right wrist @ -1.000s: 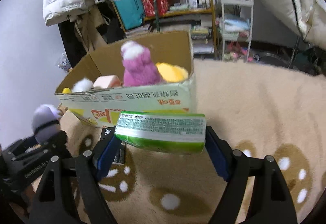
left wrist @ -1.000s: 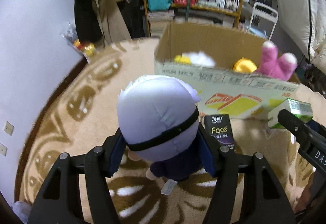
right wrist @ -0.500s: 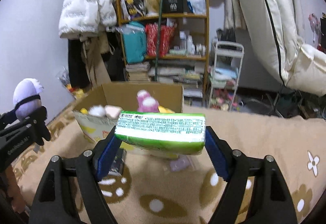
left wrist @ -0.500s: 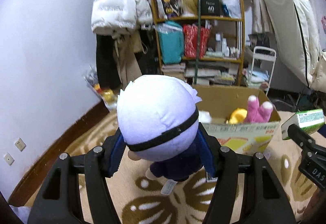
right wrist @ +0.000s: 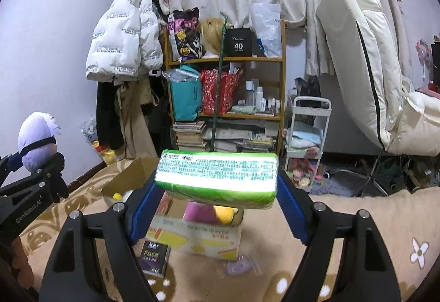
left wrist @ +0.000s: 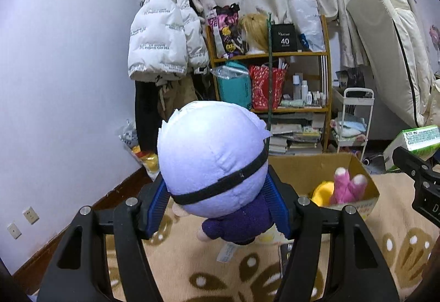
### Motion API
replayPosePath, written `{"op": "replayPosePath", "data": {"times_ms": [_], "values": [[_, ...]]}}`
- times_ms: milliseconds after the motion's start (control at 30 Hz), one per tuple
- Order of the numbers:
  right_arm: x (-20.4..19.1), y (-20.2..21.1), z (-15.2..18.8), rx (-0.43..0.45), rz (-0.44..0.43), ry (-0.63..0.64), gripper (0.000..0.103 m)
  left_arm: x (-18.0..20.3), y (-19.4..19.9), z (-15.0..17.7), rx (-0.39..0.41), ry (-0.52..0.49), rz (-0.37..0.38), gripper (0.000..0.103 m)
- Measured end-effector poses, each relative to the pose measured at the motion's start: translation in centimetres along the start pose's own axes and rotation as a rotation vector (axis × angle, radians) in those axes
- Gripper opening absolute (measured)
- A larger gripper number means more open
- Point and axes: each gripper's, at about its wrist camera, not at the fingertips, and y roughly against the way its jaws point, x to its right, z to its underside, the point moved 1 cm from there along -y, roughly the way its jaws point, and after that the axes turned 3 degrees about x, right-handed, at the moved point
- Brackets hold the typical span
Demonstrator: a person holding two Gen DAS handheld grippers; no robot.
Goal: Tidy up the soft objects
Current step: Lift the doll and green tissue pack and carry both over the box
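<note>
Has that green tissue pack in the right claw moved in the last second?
Yes. The green tissue pack has risen from the cardboard box, now level with the wooden shelf.

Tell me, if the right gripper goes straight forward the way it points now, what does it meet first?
Probably the wooden shelf with its stacked books. The right gripper, shut on the green tissue pack, points over the open cardboard box on the carpet. Depth is unclear.

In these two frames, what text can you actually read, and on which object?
"40": black bag on the shelf top.
"Face": dark packet on the rug.
"GenRobot.AI": left hand-held gripper, seen from the right wrist.
Green tissue pack, white jacket, cardboard box: print unreadable.
</note>
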Motion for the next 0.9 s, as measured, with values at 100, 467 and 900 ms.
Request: {"op": "replayPosePath", "data": {"times_ms": [100,467,900], "values": [[0.3,-0.6,-0.8,0.01,-0.01,0.005,0.084,0.4,-0.5,-1.1,0.023,-0.012,0.014,0.064],[0.7,-2.9,-3.9,0.043,-0.048,0.027,0.084,2.5,-2.8,-4.1,0.073,-0.069,0.052,0.064],[2.6,-7.4,-4.1,0.013,-0.098,-0.057,0.084,4.2,-7.6,-1.6,-0.007,-0.063,0.09,0.065]]}}
